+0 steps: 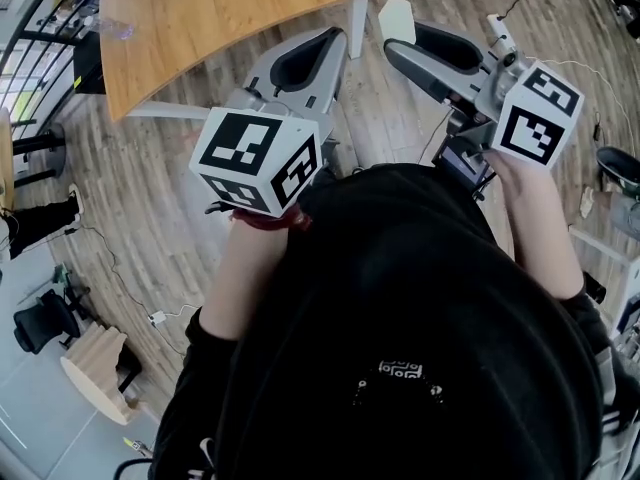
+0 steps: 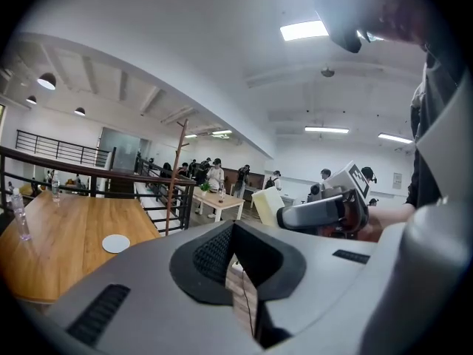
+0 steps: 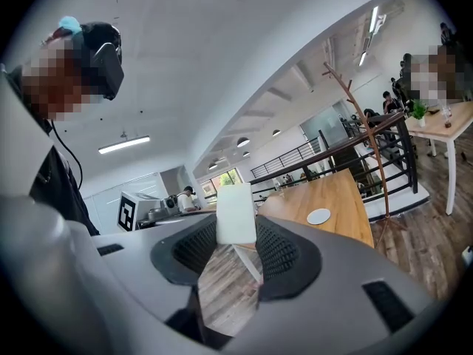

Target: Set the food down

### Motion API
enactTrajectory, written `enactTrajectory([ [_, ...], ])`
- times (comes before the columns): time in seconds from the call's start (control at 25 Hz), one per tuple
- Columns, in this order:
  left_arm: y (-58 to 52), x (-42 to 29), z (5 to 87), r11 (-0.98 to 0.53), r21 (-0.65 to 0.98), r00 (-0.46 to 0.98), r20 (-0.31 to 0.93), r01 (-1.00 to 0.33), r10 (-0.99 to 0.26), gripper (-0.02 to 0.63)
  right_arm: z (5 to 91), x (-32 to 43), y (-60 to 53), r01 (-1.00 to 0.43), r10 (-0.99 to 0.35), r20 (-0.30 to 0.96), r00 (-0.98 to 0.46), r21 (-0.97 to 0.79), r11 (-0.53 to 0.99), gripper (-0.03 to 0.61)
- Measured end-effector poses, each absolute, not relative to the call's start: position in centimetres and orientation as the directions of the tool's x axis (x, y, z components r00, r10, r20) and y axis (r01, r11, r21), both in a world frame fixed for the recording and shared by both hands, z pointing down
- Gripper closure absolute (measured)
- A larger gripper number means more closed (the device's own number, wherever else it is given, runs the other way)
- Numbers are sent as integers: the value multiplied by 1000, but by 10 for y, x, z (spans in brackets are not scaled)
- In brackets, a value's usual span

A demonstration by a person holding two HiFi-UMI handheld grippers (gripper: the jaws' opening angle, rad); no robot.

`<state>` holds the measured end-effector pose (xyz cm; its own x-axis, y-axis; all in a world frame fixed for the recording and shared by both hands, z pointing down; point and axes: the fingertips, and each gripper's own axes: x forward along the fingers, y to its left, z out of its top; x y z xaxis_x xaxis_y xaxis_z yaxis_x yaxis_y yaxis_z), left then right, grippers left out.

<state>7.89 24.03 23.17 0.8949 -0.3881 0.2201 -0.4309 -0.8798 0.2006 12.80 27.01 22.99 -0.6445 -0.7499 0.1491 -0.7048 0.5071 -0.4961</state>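
Observation:
The food is a pale cream flat slab [image 3: 236,211], and my right gripper [image 3: 236,235] is shut on it, the ribbed pads pressing its two sides near the tips. From the head view the slab [image 1: 397,18] sticks out past the right gripper [image 1: 400,46], in the air over the wooden floor just right of the table's white leg. My left gripper [image 1: 336,36] hovers beside it, shut and empty, its tips meeting [image 2: 233,226]. The left gripper view shows the right gripper [image 2: 284,214] with the slab [image 2: 267,205] at its right. A person's hands hold both grippers.
A curved wooden table [image 1: 200,18] lies ahead to the left, with a small white disc [image 3: 318,216] and a clear bottle [image 2: 21,217] on it. A black railing [image 2: 89,176] runs behind it. Cables, a black chair [image 1: 40,323] and a round wooden stool [image 1: 95,373] stand on the floor at the left.

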Motion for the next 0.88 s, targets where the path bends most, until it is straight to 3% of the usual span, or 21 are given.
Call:
enactTrajectory([
  [0.88, 113, 66, 237, -903, 255, 931, 209, -347, -299, 615, 226, 112, 149, -762, -801, 197, -565, -499, 414, 407],
])
